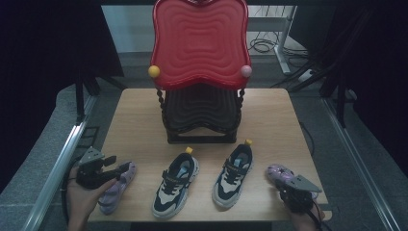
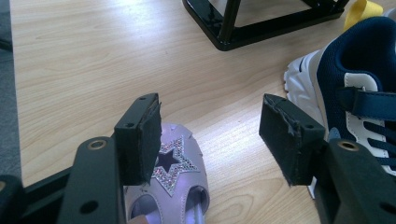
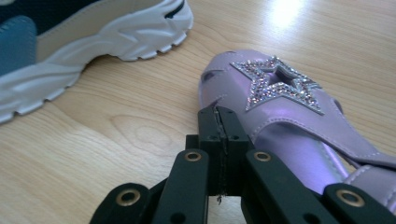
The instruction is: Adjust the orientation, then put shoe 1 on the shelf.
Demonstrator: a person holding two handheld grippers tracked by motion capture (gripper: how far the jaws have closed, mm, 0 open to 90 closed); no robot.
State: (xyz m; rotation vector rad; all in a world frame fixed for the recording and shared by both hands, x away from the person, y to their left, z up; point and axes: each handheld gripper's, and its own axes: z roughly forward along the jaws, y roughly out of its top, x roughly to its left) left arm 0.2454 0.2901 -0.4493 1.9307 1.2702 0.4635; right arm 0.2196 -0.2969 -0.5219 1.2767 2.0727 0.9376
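High view: four shoes lie in a row along the near edge of the table [image 1: 139,108]. From the left: lilac sandal [image 1: 117,186], two navy-and-white sneakers [image 1: 176,185] [image 1: 234,173], second lilac sandal [image 1: 280,175]. A black two-tier rack [image 1: 202,113] with a red tray [image 1: 199,41] on top stands at the table's middle-back. Left tool [image 1: 111,166] sits over the left sandal; right tool [image 1: 285,192] is at the right sandal's heel end, close to the near right corner.

Left gripper view: jaws of the left tool [image 2: 212,135] spread wide, nothing pinched. The left pad overlaps the sandal's [image 2: 175,175] side by its rhinestone star; the right pad hangs over bare wood beside a sneaker [image 2: 348,88]. Contact with the sandal cannot be told. The rack's black foot [image 2: 252,28] shows ahead, detail the high view does not resolve.

Right gripper view: right tool [image 3: 223,135] pressed together, pads meeting flat, nothing between them. Its tip lies just beside the starred strap of the right sandal [image 3: 280,107]; touching or not cannot be told. A sneaker's white sole [image 3: 107,42] lies to the left.

Room: open wood between the shoe row and the rack; bare strips between neighbouring shoes. Both sandals lie near the table's side edges.
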